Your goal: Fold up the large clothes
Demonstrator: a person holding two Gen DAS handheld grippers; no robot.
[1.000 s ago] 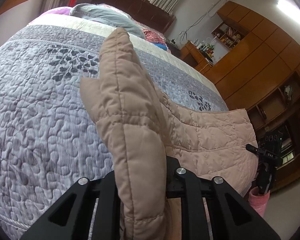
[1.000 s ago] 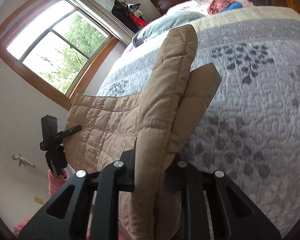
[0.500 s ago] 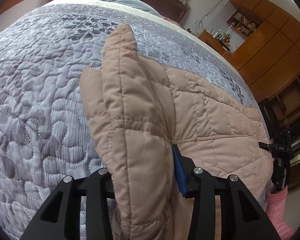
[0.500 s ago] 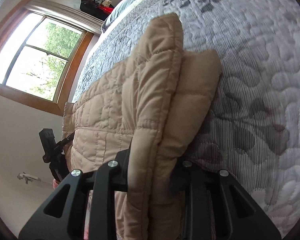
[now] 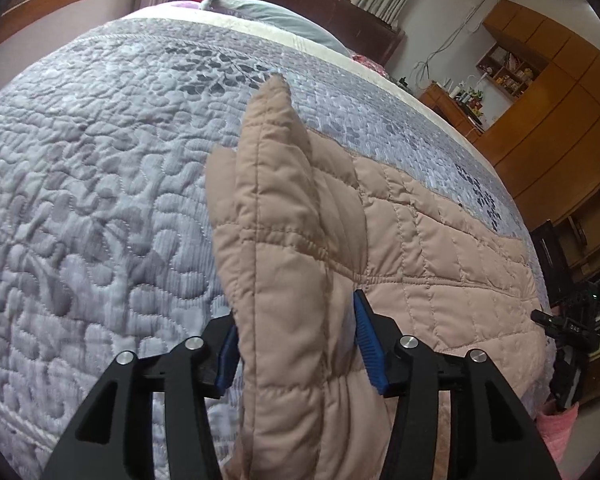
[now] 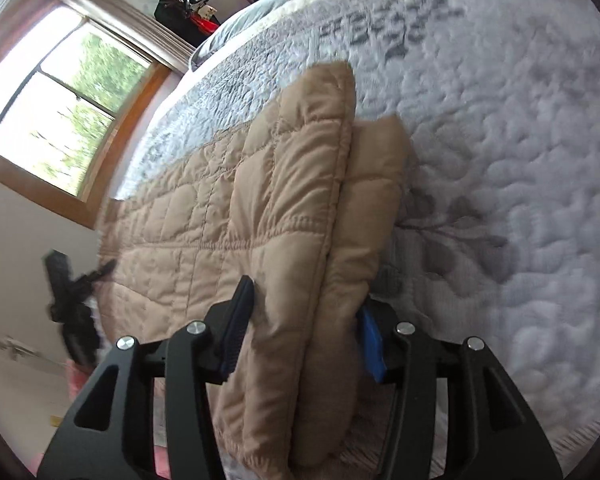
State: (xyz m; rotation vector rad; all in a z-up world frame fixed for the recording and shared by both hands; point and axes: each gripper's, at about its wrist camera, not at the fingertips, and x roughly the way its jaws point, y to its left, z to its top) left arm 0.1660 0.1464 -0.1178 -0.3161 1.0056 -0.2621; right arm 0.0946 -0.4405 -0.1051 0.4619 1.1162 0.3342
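Observation:
A tan quilted jacket (image 5: pixel 440 248) lies across the near end of a bed with a grey-lilac quilted cover (image 5: pixel 100 160). One folded, doubled end of it (image 5: pixel 276 200) stands up between the jaws of my left gripper (image 5: pixel 294 312). Those jaws are opening, and the blue pads (image 5: pixel 366 336) show bare beside the cloth. In the right wrist view the jacket (image 6: pixel 204 220) runs off to the left, and its other doubled end (image 6: pixel 300 160) stands between the jaws of my right gripper (image 6: pixel 306 300). These jaws are opening too, with a blue pad (image 6: pixel 372 344) bare.
The bed cover (image 6: pixel 500 120) stretches far ahead to pillows (image 5: pixel 268 12) and a dark headboard (image 5: pixel 320 4). Wooden cabinets (image 5: pixel 552 120) stand at the right, and a window (image 6: pixel 60 92) is at the left. A black device over something pink (image 5: pixel 564 328) sits at the jacket's far end.
Both grippers have sunk toward the bed with the jacket's ends. Their jaws have spread from a tight pinch, and the blue pads now show beside the cloth.

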